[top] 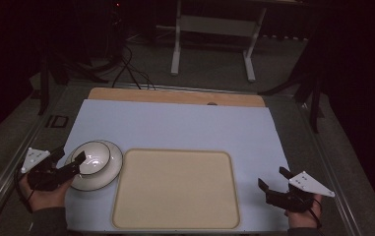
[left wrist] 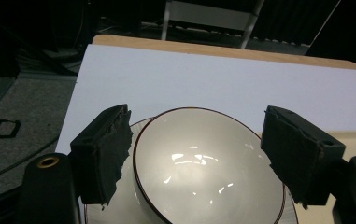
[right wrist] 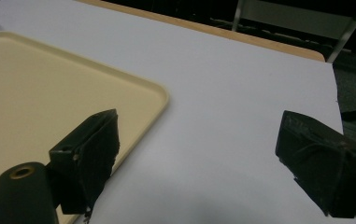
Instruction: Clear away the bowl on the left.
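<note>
A white bowl point(top: 92, 158) with a thin dark rim sits on a white plate point(top: 107, 174) at the left of the white mat. My left gripper point(top: 69, 158) is open, its jaws standing on either side of the bowl point(left wrist: 203, 163) without visibly touching it. The plate point(left wrist: 119, 205) shows under the bowl in the left gripper view. A beige tray point(top: 175, 189) lies empty in the middle front. My right gripper point(top: 273, 179) is open above the bare mat to the right of the tray point(right wrist: 49, 102), with nothing between its jaws.
The white mat point(top: 175, 125) covers a wooden tabletop point(top: 175, 96) whose far edge shows. Beyond it stand a white frame point(top: 214, 34) and cables point(top: 131, 69) on the grey floor. Metal rails point(top: 8, 172) run along both sides of the table.
</note>
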The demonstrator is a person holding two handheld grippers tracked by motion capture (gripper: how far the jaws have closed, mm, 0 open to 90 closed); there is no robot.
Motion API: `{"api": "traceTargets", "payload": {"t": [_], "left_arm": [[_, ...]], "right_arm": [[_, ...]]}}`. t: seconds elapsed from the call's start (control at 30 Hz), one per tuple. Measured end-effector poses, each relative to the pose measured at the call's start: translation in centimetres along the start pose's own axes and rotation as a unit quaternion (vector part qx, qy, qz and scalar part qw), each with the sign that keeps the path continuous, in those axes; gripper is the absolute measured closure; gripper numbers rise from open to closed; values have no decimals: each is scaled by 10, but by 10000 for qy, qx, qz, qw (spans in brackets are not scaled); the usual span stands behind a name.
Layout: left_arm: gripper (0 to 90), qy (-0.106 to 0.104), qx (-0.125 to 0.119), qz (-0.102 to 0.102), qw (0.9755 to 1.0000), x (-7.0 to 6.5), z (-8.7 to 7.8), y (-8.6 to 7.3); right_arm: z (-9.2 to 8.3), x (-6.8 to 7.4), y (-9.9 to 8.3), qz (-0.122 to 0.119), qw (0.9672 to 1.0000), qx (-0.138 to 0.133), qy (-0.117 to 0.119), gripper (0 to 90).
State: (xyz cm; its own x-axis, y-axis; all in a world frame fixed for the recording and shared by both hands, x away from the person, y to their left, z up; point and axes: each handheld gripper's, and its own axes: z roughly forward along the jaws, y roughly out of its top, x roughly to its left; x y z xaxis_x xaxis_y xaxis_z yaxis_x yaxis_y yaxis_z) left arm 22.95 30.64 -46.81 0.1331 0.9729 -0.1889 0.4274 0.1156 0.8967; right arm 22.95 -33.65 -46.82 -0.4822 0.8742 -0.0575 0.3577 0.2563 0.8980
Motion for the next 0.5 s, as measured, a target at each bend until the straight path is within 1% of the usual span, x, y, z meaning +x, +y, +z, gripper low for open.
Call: {"api": "traceTargets", "payload": {"t": [0.13,0.37,0.4,0.5], "left_arm": [[251,-13,18,-51,10000,1,1,0],[251,-24,43,-40,10000,2,2,0],[253,-13,44,-43,10000,2,3,0],[260,60,153,-46,9999,5,9,0]], "right_arm": [[-1,0,0,-15,10000,-19,-21,133],[0,1,1,-56,10000,-8,-35,133],[0,1,0,-52,10000,4,-44,133],[0,1,0,-48,10000,7,-59,133]]}}
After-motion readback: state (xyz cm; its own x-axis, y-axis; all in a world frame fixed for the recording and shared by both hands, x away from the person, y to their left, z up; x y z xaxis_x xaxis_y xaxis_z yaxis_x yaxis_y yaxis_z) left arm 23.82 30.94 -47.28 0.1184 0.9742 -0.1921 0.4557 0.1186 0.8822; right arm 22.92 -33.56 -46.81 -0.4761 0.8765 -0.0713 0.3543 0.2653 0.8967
